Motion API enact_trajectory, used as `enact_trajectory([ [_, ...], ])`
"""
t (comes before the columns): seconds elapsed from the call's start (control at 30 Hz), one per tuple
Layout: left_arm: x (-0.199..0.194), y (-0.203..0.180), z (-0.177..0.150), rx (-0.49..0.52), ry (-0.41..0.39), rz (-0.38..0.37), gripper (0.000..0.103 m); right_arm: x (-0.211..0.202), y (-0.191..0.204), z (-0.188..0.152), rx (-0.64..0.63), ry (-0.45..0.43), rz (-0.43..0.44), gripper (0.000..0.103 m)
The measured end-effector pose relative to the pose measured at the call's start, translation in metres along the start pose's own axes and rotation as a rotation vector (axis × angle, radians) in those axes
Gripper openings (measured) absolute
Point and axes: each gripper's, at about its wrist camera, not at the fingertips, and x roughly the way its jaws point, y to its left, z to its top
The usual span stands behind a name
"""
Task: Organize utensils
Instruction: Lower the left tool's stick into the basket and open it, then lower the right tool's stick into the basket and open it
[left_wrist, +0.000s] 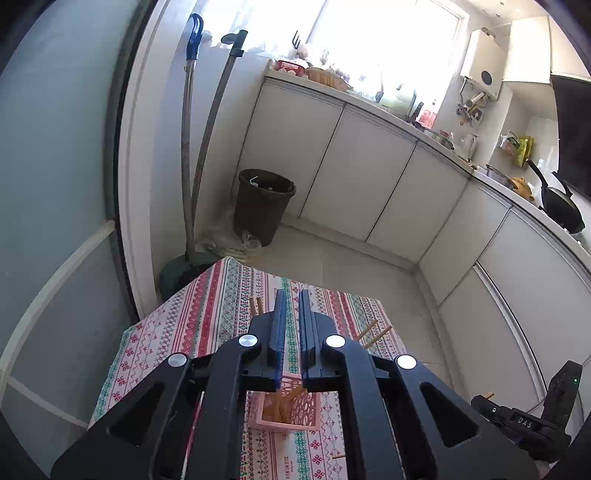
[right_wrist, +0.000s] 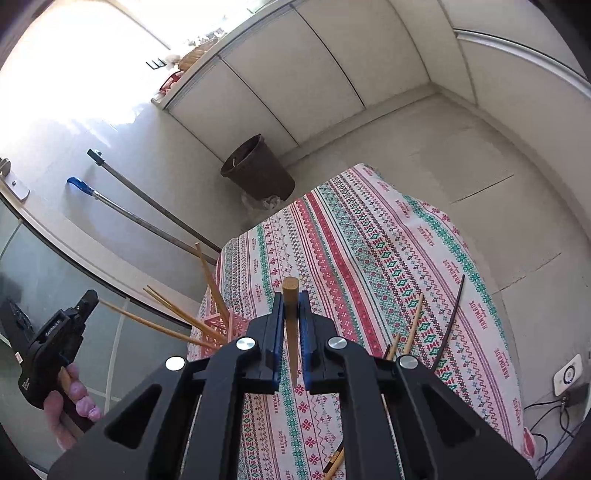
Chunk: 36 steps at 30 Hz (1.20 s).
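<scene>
My right gripper (right_wrist: 291, 299) is shut on a wooden chopstick (right_wrist: 291, 314), blunt end pointing away, above the patterned tablecloth (right_wrist: 369, 251). A pink basket (right_wrist: 231, 325) with several wooden chopsticks (right_wrist: 210, 277) sticking out stands left of it. My left gripper (left_wrist: 291, 295) has its jaws nearly together with nothing between them, above the same pink basket (left_wrist: 295, 410). Loose chopsticks (right_wrist: 413, 325) and a dark one (right_wrist: 452, 321) lie on the cloth to the right. The left gripper's body shows in the right wrist view (right_wrist: 51, 354), held by a hand.
A dark bin (left_wrist: 264, 205) stands on the floor beyond the table, with two mop handles (left_wrist: 207, 129) against the wall. White cabinets (left_wrist: 369, 170) run along the back and right. A power strip and cables (right_wrist: 567, 380) lie on the floor at right.
</scene>
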Motion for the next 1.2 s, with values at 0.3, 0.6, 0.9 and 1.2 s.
enact_trajectory([
  [0.3, -0.020, -0.011, -0.002, 0.058, -0.033, 0.001, 0.005, -0.012, 0.005, 0.000, -0.011, -0.019, 0.015, 0.008],
  [0.6, -0.028, -0.014, -0.022, 0.099, -0.026, 0.065, 0.020, -0.035, 0.023, 0.000, -0.044, -0.060, 0.030, 0.008],
  [0.9, -0.028, 0.000, -0.031, 0.110, 0.003, 0.141, 0.022, -0.057, 0.068, 0.009, -0.124, -0.118, 0.053, 0.008],
  [1.2, -0.045, 0.011, -0.027, 0.109, -0.060, 0.165, 0.022, -0.051, 0.128, 0.030, -0.192, -0.174, 0.099, 0.008],
])
